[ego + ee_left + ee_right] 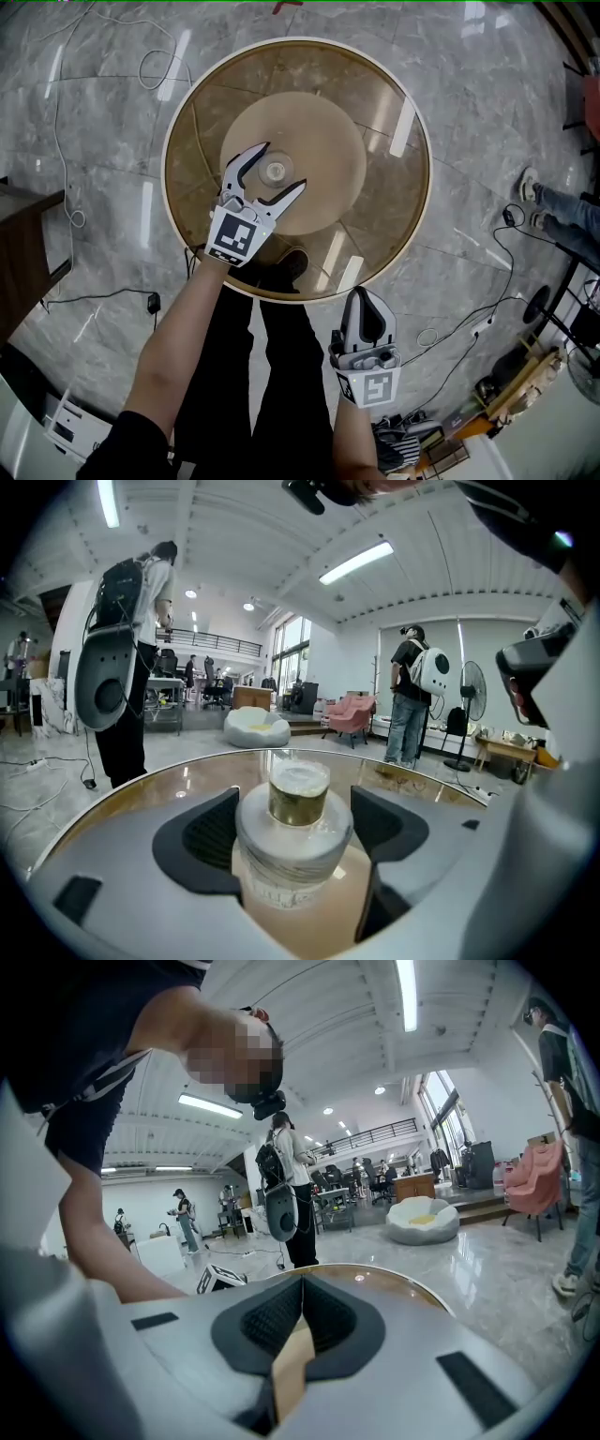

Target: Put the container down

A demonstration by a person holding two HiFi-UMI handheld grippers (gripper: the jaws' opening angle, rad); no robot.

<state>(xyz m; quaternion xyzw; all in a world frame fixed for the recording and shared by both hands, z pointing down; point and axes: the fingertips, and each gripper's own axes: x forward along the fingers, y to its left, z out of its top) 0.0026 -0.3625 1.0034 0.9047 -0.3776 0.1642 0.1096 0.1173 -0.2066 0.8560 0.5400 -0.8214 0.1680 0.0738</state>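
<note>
A small clear container [275, 172] with a gold cap stands upright near the middle of the round glass table [412, 141]. My left gripper [284, 166] reaches over the table and is shut on the container [295, 827], its dark pads [211, 832] pressing on both sides. The container's base seems to be at the glass, though I cannot tell whether it touches. My right gripper [362, 296] hangs off the table's near edge, shut with nothing in it. In the right gripper view its pads [281, 1321] meet and the table rim [394, 1283] lies beyond.
A tan round base [328, 141] shows through the glass. Cables [94, 300] trail over the marble floor. Dark furniture [23, 248] stands at the left, a seated person's feet [532, 192] at the right, clutter [497, 394] at lower right. People [412, 700] stand around the hall.
</note>
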